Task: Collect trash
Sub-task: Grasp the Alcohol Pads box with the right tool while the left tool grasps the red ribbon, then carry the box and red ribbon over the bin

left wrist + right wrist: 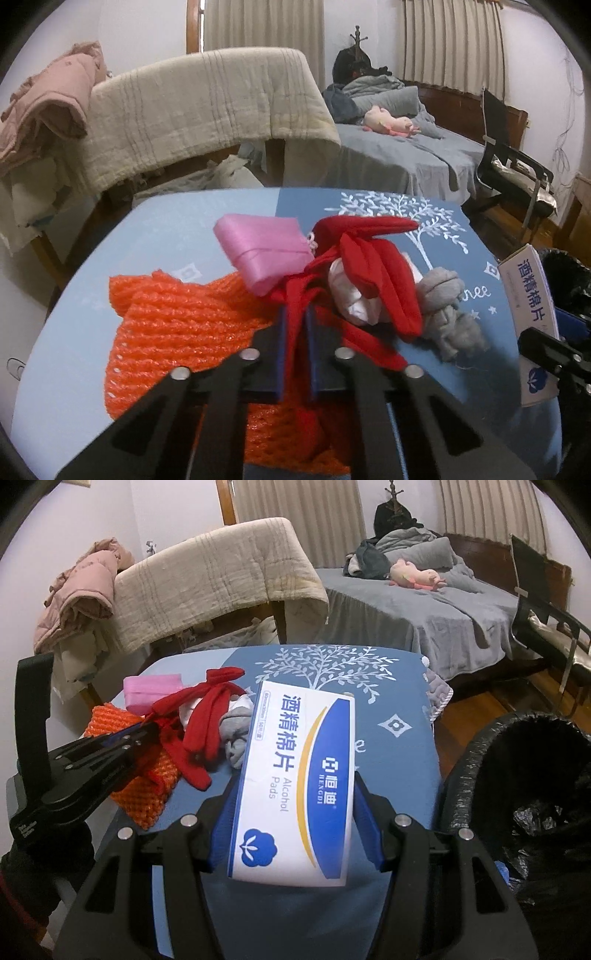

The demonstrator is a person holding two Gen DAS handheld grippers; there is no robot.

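My left gripper (295,317) is shut on a strip of the red cloth (373,258), which lies knotted on the blue table cloth (110,240). Under and left of the jaws lies an orange foam net (177,321). A pink packet (262,247), a crumpled white tissue (351,295) and a grey cloth wad (447,314) lie around the red cloth. My right gripper (295,779) is shut on a white and blue alcohol pads box (295,775), held above the table's right part. The left gripper (157,727) shows in the right wrist view on the red cloth (207,716).
A bin lined with a black bag (476,738) stands right of the table. Behind the table are a chair draped with a beige blanket (221,572), a bed with grey bedding (424,602) and a black chair (546,605) on the wooden floor.
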